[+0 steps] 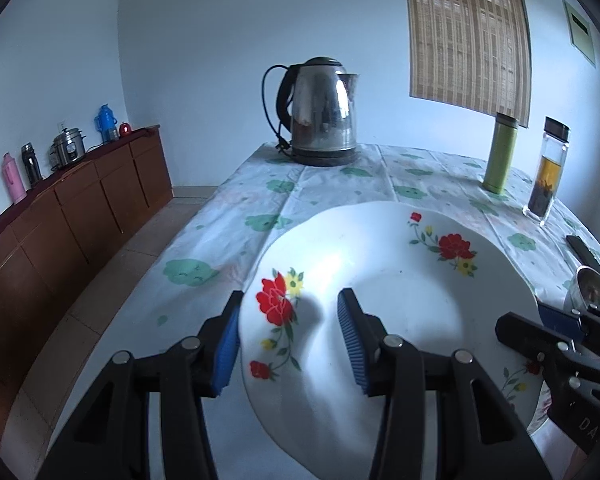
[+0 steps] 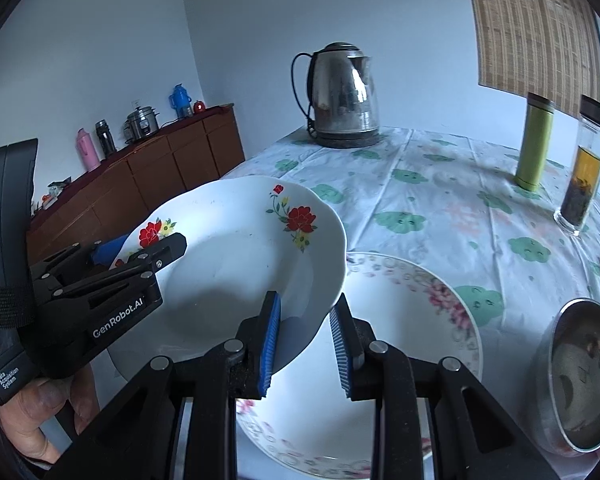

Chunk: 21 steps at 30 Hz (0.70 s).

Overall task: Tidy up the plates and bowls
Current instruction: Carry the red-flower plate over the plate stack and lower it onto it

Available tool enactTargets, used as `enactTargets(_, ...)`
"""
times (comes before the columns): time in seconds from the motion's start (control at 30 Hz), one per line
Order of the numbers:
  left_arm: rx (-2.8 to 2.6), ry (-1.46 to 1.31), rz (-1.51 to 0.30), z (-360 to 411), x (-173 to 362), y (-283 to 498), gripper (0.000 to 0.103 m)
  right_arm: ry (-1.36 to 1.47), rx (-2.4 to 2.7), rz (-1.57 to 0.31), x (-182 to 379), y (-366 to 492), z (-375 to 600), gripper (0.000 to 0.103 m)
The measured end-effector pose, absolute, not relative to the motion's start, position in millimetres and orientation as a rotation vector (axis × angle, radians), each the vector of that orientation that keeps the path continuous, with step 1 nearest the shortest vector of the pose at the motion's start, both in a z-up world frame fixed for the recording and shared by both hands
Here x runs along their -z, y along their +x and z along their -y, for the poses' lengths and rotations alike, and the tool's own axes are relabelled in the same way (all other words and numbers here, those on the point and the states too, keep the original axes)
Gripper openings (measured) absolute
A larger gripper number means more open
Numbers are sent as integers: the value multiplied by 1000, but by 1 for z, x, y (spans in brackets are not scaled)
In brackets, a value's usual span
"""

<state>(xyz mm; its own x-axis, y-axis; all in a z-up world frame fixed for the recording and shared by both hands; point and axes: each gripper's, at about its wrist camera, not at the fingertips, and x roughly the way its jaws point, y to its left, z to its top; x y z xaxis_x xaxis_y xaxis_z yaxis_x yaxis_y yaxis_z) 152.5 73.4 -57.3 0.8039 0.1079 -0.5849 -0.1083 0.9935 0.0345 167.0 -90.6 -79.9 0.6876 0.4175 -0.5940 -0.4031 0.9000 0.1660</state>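
Right wrist: both hand-held grippers point(image 2: 305, 344) straddle the red-flowered plate's point(image 2: 236, 264) rim, unclenched.

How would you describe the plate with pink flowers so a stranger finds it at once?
Start at the table with its green-flowered cloth. Near its front edge, left of the steel bowl, lies the pink plate. Unlike the red-flowered plate above it, it rests flat, unheld.

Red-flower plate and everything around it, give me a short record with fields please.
held item: red-flower plate, lifted and tilted
left hand-held gripper: straddles plate's left rim, grip unclear
right hand-held gripper: straddles plate's near rim, grip unclear
beneath: pink-flower plate on the tablecloth
right of it: steel bowl
far end: kettle, green flask, tea jar
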Motion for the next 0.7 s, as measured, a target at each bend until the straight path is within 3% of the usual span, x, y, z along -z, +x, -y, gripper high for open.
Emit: enactTargets(0.7,11,76,-653,-4,69,165,45,82,-311,-704,94,173,155,28)
